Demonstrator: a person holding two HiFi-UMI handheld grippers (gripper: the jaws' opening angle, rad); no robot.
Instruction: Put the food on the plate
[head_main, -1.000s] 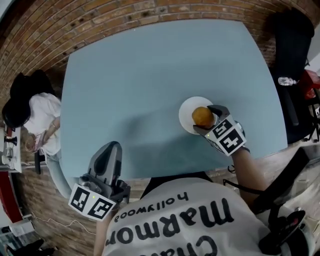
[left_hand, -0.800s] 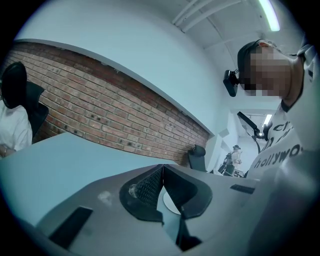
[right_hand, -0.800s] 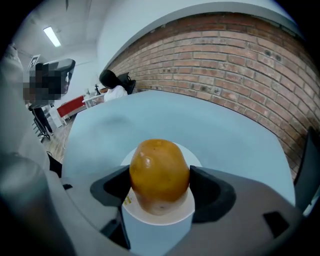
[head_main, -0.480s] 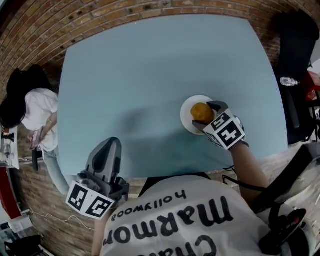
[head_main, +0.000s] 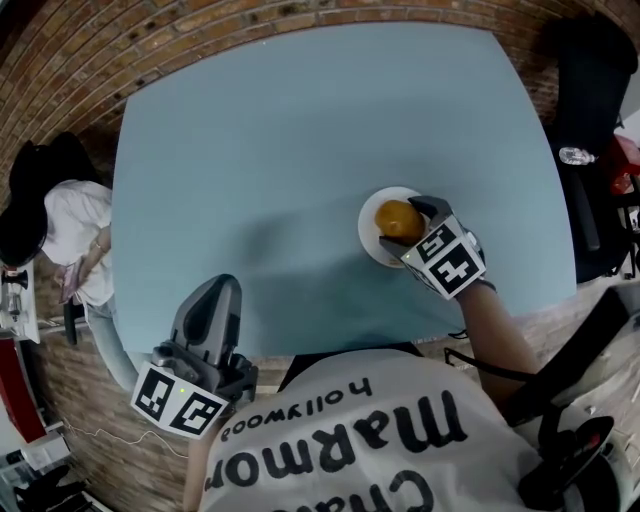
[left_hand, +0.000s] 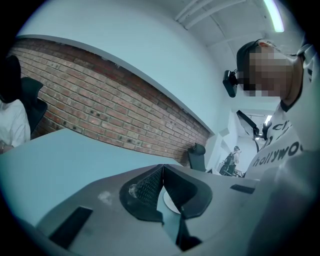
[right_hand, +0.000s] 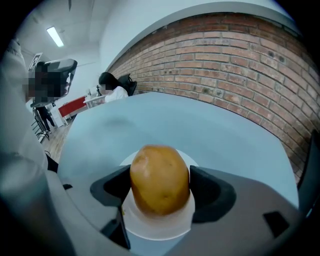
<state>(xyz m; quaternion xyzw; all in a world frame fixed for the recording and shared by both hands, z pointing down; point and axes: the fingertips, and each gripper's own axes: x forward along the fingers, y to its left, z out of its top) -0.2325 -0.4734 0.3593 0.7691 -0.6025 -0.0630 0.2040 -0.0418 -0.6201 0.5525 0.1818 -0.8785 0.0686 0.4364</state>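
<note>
Closest to me is my white shirt (head_main: 370, 440) with big black letters on it. My left tongs (head_main: 222, 288) are just past it, at the near edge of the surface (head_main: 300, 150). They are shut tight, tip to tip, and there is nothing in them. They sit low and point out over the blue top.

A bit further out on my right are my right tongs (head_main: 412, 228). They are closed on a potato (right_hand: 160, 180), one side pressing on each side of it. The potato is yellow-brown and smooth, and it stands up tall between them. It is right over a small white plate (head_main: 370, 238). The plate shows under the potato and all around it. I cannot tell if the potato touches the plate or hangs just above it.

The plate sits on the right part of the surface, near my edge. The surface is big and light blue.

Past the far edge is a red brick wall (head_main: 200, 30). Off to the left, beside the surface, a person in a white top (head_main: 70, 225) sits. Off to the right there is a black chair (head_main: 590, 80).
</note>
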